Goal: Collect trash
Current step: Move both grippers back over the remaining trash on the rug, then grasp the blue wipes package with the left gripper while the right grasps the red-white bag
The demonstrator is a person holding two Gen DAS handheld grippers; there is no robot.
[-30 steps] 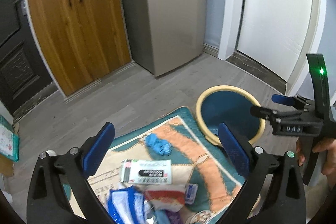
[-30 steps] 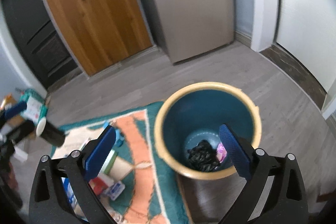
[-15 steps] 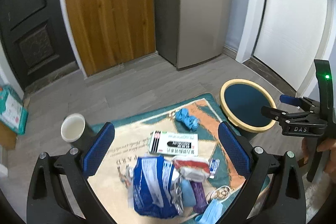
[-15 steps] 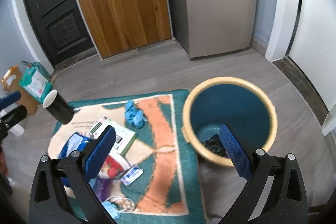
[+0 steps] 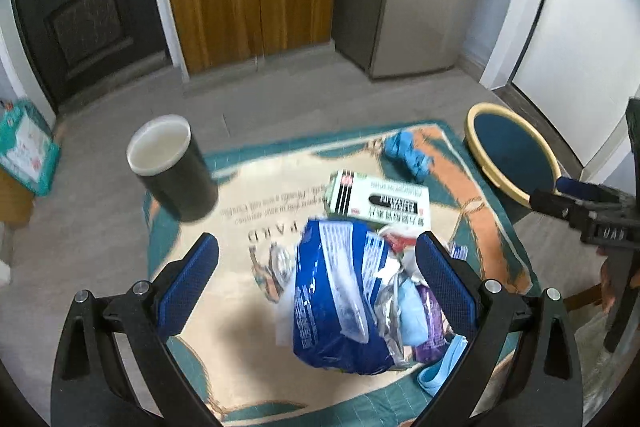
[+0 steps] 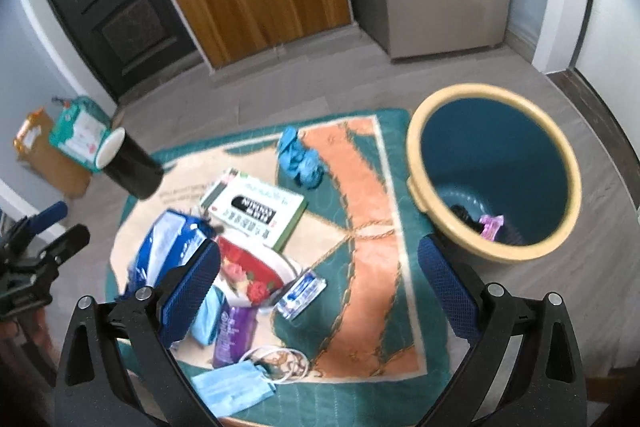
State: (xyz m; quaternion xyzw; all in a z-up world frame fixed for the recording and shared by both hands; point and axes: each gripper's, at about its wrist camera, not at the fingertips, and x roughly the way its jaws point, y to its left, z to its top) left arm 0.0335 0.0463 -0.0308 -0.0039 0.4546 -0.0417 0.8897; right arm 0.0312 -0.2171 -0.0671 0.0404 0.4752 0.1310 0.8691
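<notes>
— Where was the trash at that moment?

— It lay in a heap on the rug (image 6: pixel 362 235): a blue packet (image 5: pixel 336 291), a green-and-white box (image 5: pixel 380 201), a red-and-white wrapper (image 6: pixel 250 273), a purple packet (image 6: pixel 234 333), a face mask (image 6: pixel 234 385) and crumpled blue gloves (image 6: pixel 300 159). A black cup (image 5: pixel 172 167) stood at the rug's far left corner.

— And the bin?

— The bin (image 6: pixel 494 253) stood on the floor, just beside the rug's right edge. Something dark and something pink were at its bottom.

— What did your tongs hold?

— Nothing. My left gripper (image 5: pixel 316 287) hung above the heap with its fingers spread wide. My right gripper (image 6: pixel 318 281) was also spread, between the heap and the bin.
</notes>
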